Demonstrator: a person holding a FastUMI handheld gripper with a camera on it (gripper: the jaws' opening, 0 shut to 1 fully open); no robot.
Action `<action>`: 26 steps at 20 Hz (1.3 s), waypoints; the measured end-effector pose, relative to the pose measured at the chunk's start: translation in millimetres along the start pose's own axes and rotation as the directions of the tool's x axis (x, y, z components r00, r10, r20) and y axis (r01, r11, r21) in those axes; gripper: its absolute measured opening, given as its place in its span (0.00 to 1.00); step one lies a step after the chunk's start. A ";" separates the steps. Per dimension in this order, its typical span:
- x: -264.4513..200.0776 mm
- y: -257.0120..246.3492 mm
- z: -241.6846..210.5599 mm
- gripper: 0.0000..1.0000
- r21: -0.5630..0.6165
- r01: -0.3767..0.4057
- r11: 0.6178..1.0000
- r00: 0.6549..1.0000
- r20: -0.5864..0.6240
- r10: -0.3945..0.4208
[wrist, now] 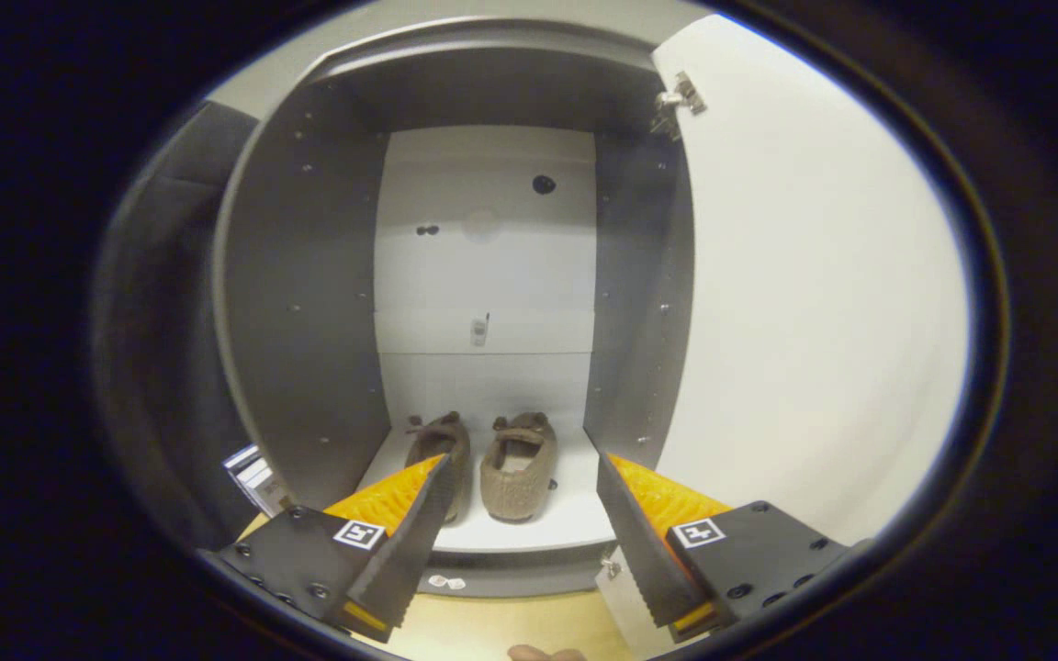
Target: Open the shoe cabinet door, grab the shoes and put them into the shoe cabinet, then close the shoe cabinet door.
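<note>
The shoe cabinet (pixel 299 303) stands open before me, dark grey side walls and a pale back panel. Its white door (pixel 814 303) is swung wide to the right, hinge visible at the top. Two brown knitted shoes sit side by side on the white bottom shelf (pixel 575 514), toes pointing out: the left shoe (pixel 442 450) is partly hidden behind my left finger, the right shoe (pixel 518 476) lies in the gap ahead. My gripper (pixel 522 496) is open, fingers spread wide just outside the cabinet front, holding nothing.
A light wooden floor (pixel 492 629) runs below the cabinet base. A stack of printed cards or boxes (pixel 253 477) leans by the cabinet's lower left corner. A small sticker (pixel 446 582) lies on the cabinet plinth. A fingertip (pixel 543 654) shows at the bottom.
</note>
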State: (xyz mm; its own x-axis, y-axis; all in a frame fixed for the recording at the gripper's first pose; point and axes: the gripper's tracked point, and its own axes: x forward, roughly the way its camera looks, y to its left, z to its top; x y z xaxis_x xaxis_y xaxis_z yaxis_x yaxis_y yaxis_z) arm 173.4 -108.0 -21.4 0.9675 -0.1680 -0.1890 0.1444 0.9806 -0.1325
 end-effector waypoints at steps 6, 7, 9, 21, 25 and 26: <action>-83.4 -12.1 10.3 0.97 0.006 -0.065 0.998 0.996 0.055 0.064; -96.7 -14.8 11.4 0.97 0.006 -0.075 0.997 0.995 0.062 0.075; -122.5 -20.0 10.3 0.97 -0.001 -0.092 0.996 0.993 0.070 0.092; -249.7 -93.7 10.4 0.97 0.019 -0.091 0.996 0.987 0.133 0.087; -262.2 -135.8 6.7 0.97 0.043 -0.026 0.999 0.990 0.140 0.020; -265.5 -146.0 5.6 0.97 0.051 -0.009 0.999 0.990 0.139 0.002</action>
State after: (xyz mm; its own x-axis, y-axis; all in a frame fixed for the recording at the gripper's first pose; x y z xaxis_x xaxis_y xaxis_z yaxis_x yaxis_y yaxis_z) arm -103.4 -206.1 53.6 0.9873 -0.1502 -0.0524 0.1457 0.9860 -0.0809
